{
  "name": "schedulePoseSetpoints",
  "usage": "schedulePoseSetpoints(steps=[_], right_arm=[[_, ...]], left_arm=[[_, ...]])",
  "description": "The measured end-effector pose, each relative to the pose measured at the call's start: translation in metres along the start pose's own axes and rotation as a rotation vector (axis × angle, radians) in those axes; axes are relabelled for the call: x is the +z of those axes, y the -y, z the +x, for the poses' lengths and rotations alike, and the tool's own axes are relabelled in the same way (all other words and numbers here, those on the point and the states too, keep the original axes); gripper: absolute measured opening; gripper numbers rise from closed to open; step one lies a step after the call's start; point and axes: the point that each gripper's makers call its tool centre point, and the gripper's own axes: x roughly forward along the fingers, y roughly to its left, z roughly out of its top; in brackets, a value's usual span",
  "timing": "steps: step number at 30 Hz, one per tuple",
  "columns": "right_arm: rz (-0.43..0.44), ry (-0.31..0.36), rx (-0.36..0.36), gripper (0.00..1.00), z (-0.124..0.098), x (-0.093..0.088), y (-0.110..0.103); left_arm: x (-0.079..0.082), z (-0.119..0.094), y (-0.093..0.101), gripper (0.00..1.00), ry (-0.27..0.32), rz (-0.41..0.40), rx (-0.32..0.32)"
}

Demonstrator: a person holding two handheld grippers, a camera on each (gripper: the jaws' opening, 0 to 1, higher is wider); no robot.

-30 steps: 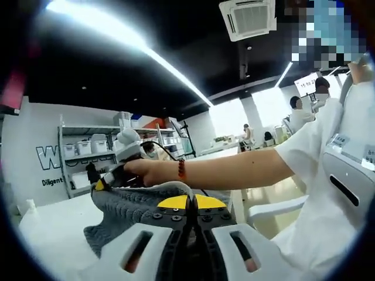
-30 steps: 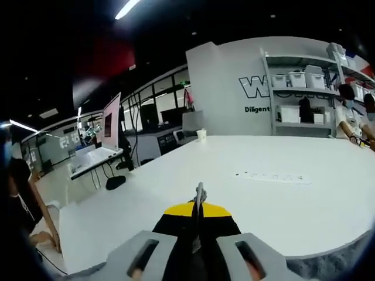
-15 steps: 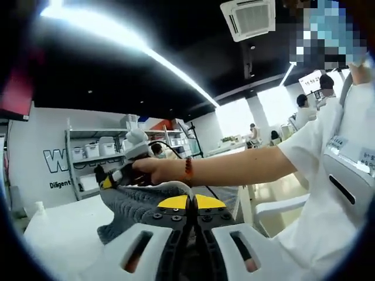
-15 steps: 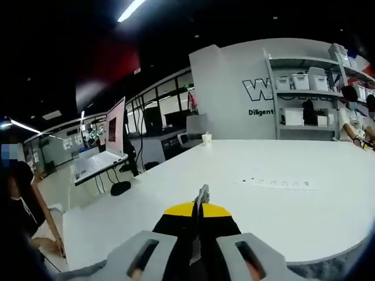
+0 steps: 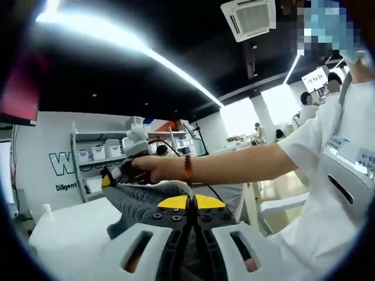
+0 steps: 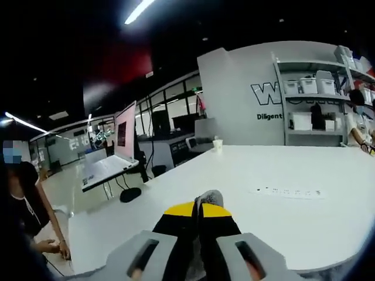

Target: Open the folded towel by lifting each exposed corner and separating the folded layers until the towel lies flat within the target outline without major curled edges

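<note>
In the left gripper view, the left gripper [image 5: 188,206] has its yellow-tipped jaws pressed together on an edge of the grey towel [image 5: 140,201], which hangs above the white table [image 5: 70,231] and stretches from those jaws to the right gripper [image 5: 112,175]. The right gripper, gripped by a hand [image 5: 146,170], holds the far end of the towel. In the right gripper view, the right gripper [image 6: 199,208] is clamped on a small fold of towel [image 6: 208,196] protruding between its tips, above the table [image 6: 281,216].
</note>
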Motion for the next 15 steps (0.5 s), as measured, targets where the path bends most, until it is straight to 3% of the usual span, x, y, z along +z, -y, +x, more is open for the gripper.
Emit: schedulePoseSetpoints(steps=[15], right_arm=[[-0.014,0.007,0.036,0.00,0.012,0.007,-0.019]], left_arm=[[-0.004,-0.019,-0.010,0.00,0.005,0.009,0.073]])
